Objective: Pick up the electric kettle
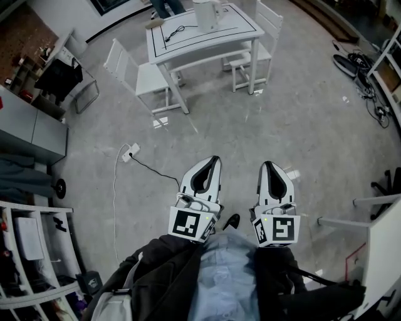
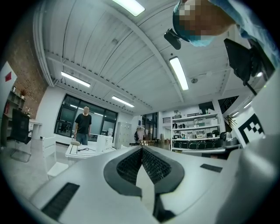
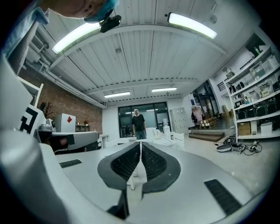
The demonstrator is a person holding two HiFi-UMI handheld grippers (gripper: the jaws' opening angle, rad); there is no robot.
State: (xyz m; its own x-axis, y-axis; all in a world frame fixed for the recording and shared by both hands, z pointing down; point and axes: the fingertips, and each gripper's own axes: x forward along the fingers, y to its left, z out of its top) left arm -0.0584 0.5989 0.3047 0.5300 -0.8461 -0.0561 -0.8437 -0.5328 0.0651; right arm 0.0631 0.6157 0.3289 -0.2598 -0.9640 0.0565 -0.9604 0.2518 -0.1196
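The white electric kettle (image 1: pixel 208 15) stands on a white table (image 1: pixel 235 28) far ahead at the top of the head view, with a black cord (image 1: pixel 173 32) lying to its left. It shows small in the left gripper view as a white kettle (image 2: pixel 104 142) on the distant table (image 2: pixel 83 152). My left gripper (image 1: pixel 213 160) and right gripper (image 1: pixel 269 165) are held side by side near my body, well short of the table. Both point level with their jaws together and nothing between them, as the left gripper (image 2: pixel 141 148) and right gripper (image 3: pixel 140 143) views show.
White chairs (image 1: pixel 133 72) (image 1: pixel 260 42) flank the table. A person (image 3: pixel 138 124) stands behind it. A power strip with a cable (image 1: pixel 130 152) lies on the grey floor to the left. Shelving (image 1: pixel 34 251) is at lower left, a white desk (image 1: pixel 376 244) at right, cables (image 1: pixel 366 81) at upper right.
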